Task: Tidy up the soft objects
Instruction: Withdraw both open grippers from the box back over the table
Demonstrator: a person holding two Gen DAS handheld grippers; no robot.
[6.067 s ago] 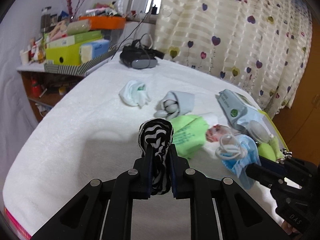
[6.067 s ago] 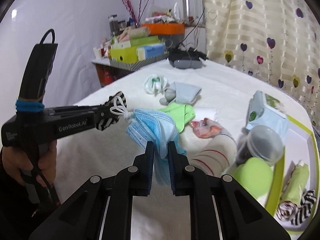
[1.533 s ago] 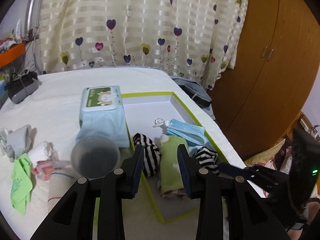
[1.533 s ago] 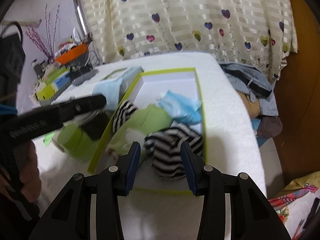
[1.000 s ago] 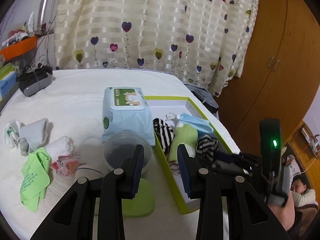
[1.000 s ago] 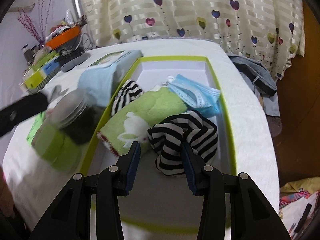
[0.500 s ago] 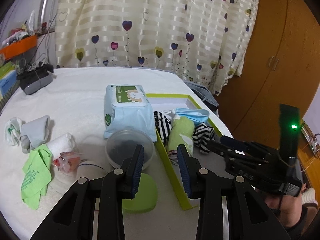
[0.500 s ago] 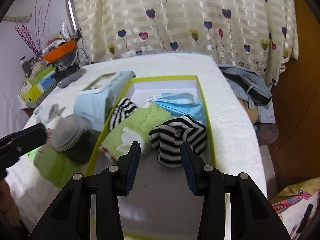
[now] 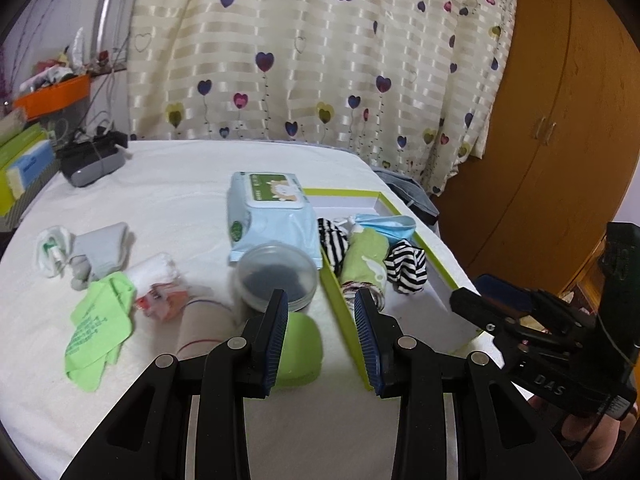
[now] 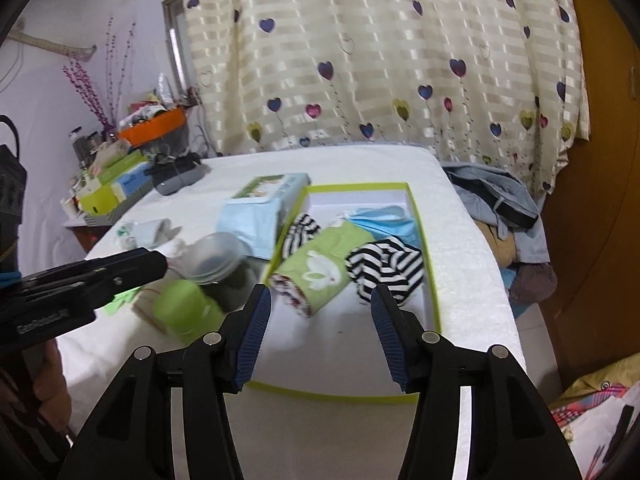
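Soft things: most lie in the green-rimmed box [image 10: 425,257], the rest are loose on the white bed [image 9: 172,200].
Right gripper [image 10: 321,306]: I hold it above the near end of the box, jaws spreading apart, nothing between them.
Left gripper [image 9: 321,308]: I hold it over the box's near left corner, jaws parted, gripping nothing.
Nearest in the box: a black-and-white striped sock [image 10: 386,266] at the right, touching a rolled green towel [image 10: 322,266] with a white rabbit on it.
Farther in the box: a second striped sock [image 10: 300,232] on the left against the wall, and a blue face mask [image 10: 380,220] behind the towel.
Far end of the box: bare white floor.
Just left of the box: a green lid [image 9: 298,346], a clear round tub [image 9: 276,276] and a pack of wipes [image 9: 272,216] leaning on the wall.
Farther left on the bed: a green cloth [image 9: 100,320], a small red-and-white bundle [image 9: 160,300], a white roll [image 9: 154,268], a grey sock [image 9: 102,248] and a white-and-green sock [image 9: 52,250].
Beyond: a heart-print curtain [image 9: 320,60] and a wooden wardrobe [image 9: 560,120].
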